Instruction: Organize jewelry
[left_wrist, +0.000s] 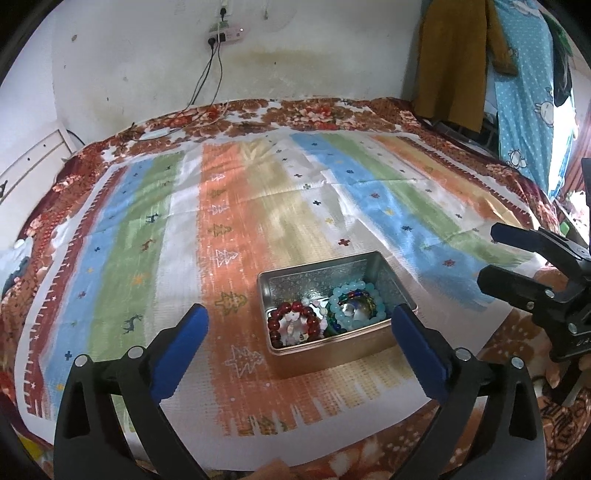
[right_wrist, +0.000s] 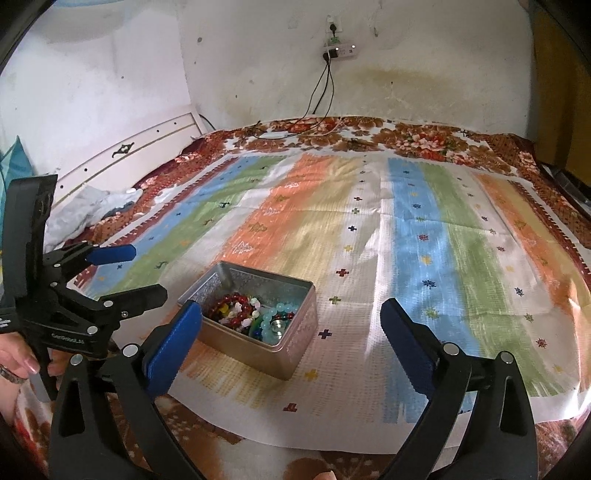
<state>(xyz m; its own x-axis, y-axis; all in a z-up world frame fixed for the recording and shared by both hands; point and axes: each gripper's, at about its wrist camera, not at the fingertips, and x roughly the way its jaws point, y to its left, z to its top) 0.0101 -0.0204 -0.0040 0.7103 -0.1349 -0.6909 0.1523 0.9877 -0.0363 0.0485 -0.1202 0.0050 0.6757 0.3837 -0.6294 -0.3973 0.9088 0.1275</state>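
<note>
The near wall of the metal tin (left_wrist: 334, 347) hides part of the jewelry heaped inside; in the right wrist view the beads blur into a tangle. A red bead bracelet (left_wrist: 295, 319) and a pale blue bead bracelet (left_wrist: 356, 301) can be told apart. The tin sits on the striped cloth (left_wrist: 236, 206) over the bed. The left tongs (left_wrist: 301, 325) and right tongs (right_wrist: 291, 321) are both spread wide, empty, touching nothing.
</note>
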